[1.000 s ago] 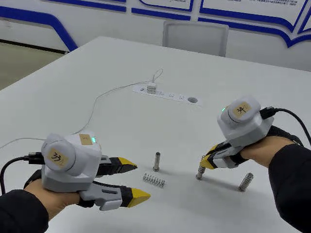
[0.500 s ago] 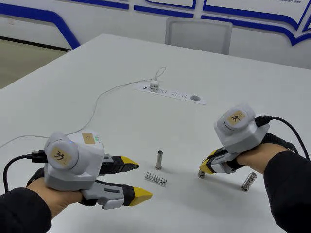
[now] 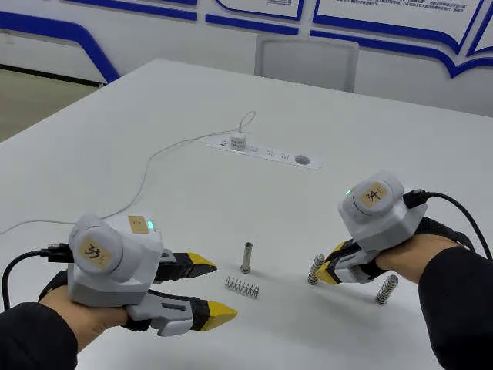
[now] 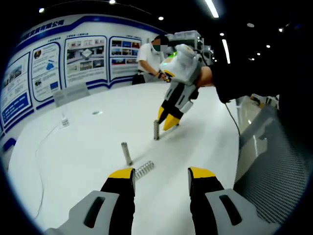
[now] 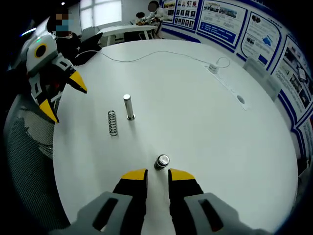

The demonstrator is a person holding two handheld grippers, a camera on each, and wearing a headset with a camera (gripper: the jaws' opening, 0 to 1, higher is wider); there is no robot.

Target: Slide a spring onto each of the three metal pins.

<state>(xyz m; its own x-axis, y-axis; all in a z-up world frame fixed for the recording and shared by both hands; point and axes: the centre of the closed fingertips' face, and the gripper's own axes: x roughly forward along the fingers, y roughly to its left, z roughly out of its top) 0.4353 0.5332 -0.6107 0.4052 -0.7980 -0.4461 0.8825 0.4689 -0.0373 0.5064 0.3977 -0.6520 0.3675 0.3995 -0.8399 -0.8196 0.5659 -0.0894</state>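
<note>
- On the table [image 3: 185, 116], the last spring [image 3: 242, 287] is lying beside the bare pin [image 3: 246, 257].
- Left gripper [image 3: 222, 287] is hanging wide open, right gripper [image 3: 326, 273] barely parted, both empty.
- Next, probably: grasping that spring.

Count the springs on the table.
3. The loose spring lies beside the bare pin; the second spring sits on a pin by the right gripper; the third spring stands farther right.

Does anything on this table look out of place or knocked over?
Only the loose spring: it lies flat on the table beside the bare pin, while the other two pins stand upright wearing springs. Nothing looks damaged.
</note>
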